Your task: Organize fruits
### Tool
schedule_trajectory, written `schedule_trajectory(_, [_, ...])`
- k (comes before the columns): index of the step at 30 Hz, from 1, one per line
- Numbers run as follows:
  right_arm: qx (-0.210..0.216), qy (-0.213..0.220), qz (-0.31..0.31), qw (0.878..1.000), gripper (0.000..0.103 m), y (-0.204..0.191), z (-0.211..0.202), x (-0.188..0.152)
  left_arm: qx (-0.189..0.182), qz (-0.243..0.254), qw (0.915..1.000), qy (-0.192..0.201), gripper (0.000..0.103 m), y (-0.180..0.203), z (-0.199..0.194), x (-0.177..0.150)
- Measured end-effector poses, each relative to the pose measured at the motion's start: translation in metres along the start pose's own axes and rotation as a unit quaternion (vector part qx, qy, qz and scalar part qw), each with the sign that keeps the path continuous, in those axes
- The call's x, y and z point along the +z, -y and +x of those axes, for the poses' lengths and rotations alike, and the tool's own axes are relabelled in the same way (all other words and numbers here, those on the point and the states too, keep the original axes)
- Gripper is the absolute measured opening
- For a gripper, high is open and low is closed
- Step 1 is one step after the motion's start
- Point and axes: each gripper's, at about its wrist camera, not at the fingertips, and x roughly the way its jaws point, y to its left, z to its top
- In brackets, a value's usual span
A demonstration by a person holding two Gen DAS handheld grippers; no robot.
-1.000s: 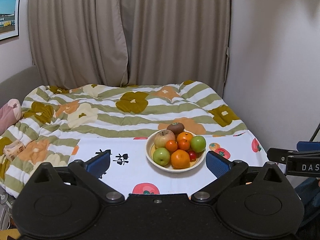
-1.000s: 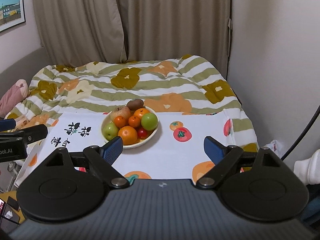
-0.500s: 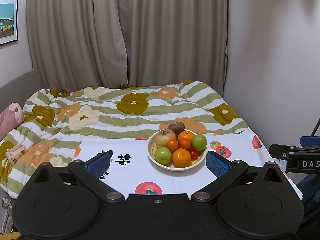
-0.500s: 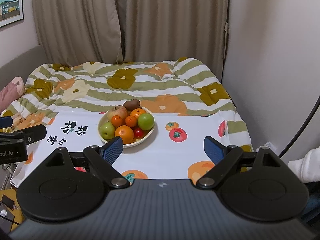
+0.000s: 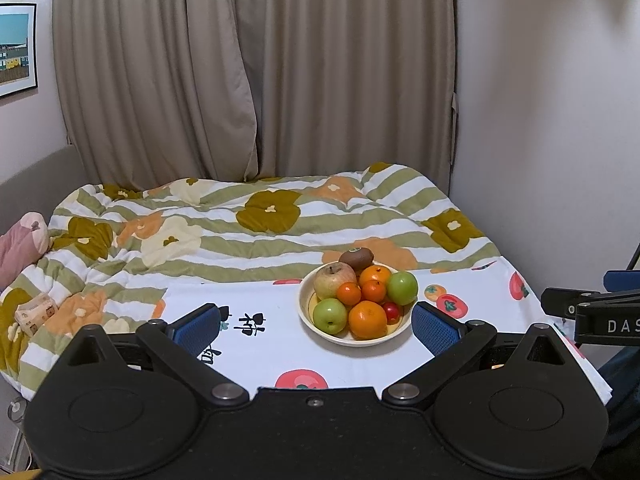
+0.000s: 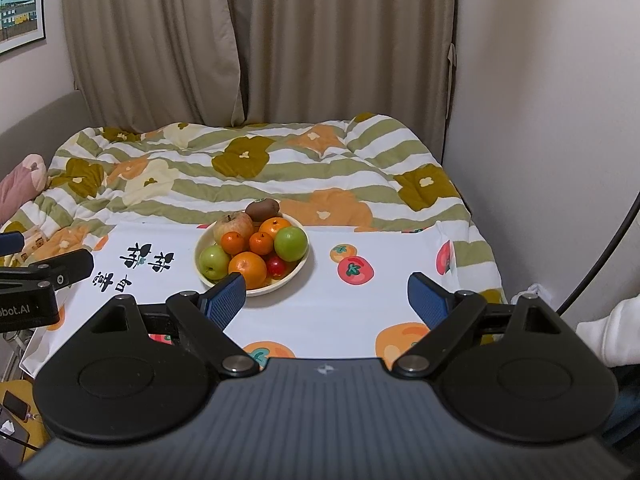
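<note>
Fruit bowl point(image 5: 320, 330) sits on the printed cloth point(image 5: 260, 344), ahead of both grippers. Left gripper point(image 5: 316, 324) and right gripper point(image 6: 326, 300) hover wide, empty, short of it.

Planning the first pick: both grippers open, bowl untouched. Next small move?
Probably ease the right gripper forward and left toward the front orange: it sits nearest in the bowl, unobstructed, and the gripper is empty, short of the rim.
</note>
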Motion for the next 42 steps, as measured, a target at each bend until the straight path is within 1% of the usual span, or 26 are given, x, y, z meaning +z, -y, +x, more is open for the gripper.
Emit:
schedule_trajectory(21, [0.000,-0.001,0.000,1.000,0.103,0.0005,0.0017,0.0010,0.004,-0.001,1.0000,0.002,0.103,-0.0049,0.0028,0.0018])
schedule_trajectory(42, [0.001,-0.001,0.001,1.000,0.103,0.0003,0.0029,0.0018,0.006,0.001,0.9998,0.018,0.103,-0.0028,0.0012,-0.0006])
